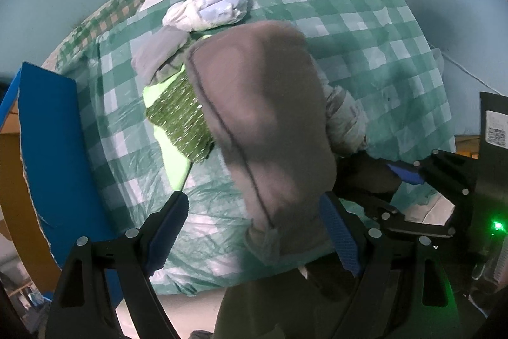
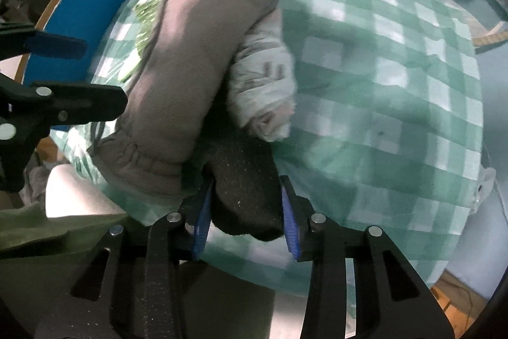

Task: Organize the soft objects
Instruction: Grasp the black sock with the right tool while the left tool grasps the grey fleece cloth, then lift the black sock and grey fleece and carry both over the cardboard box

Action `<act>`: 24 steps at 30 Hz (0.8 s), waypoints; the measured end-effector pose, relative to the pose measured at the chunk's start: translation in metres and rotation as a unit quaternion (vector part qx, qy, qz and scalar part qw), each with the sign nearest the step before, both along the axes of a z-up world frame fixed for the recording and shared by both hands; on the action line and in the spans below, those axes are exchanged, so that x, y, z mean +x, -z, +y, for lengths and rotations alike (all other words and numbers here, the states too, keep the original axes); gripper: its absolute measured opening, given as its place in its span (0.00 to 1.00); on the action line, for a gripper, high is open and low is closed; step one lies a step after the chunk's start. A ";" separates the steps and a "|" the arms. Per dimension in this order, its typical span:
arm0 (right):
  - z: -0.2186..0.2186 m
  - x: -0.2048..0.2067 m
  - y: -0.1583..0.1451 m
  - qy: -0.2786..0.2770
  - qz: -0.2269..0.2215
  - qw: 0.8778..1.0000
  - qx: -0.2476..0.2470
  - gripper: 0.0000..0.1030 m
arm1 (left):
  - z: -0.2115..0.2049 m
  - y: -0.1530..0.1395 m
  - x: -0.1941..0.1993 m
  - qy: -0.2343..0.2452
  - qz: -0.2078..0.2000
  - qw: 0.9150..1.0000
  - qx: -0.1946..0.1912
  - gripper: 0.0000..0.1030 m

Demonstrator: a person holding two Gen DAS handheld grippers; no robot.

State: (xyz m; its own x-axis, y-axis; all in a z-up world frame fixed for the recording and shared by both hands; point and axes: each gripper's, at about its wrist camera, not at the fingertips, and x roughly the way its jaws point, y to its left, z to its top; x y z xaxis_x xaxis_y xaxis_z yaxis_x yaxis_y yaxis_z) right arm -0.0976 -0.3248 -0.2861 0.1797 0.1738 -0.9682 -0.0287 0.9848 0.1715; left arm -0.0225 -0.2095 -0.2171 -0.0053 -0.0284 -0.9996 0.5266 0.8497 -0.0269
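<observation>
Right gripper clamps the dark sock; left gripper, jaws apart, straddles the brown garment. Lift the sock slowly so its neighbours stay put.

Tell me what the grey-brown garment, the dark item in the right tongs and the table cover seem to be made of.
Grey-brown garment: probably fleece, matte and fuzzy, with a stitched seam.
Dark item: looks knitted, likely a sock; lint-flecked, matte.
Table cover: seems thin plastic sheet; glossy wrinkles over a green check print.

Both wrist cameras are looking steeply down, close above the checked table; both are showing the brown garment.
</observation>
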 end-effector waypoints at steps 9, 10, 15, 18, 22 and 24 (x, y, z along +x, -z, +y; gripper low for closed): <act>-0.040 0.004 -0.003 0.037 -0.003 0.999 -0.015 0.37 | -0.027 0.012 0.000 -0.002 0.002 1.000 0.009 0.83; -0.043 0.004 -0.004 0.039 -0.005 0.999 -0.014 0.37 | -0.031 0.015 0.001 -0.003 0.001 1.000 0.013 0.83; -0.052 0.007 -0.005 0.042 -0.009 0.999 -0.011 0.37 | -0.040 0.033 0.004 -0.007 -0.001 0.999 0.048 0.83; -0.052 0.012 -0.003 0.043 -0.008 0.999 -0.010 0.37 | -0.046 0.044 0.004 0.001 0.000 0.998 0.066 0.84; -0.057 0.012 -0.006 0.036 -0.013 0.999 -0.005 0.37 | -0.050 0.056 0.006 -0.002 0.014 0.997 0.073 0.84; -0.061 0.011 -0.007 0.035 -0.013 0.999 -0.004 0.37 | -0.050 0.062 0.009 -0.011 0.020 0.997 0.075 0.84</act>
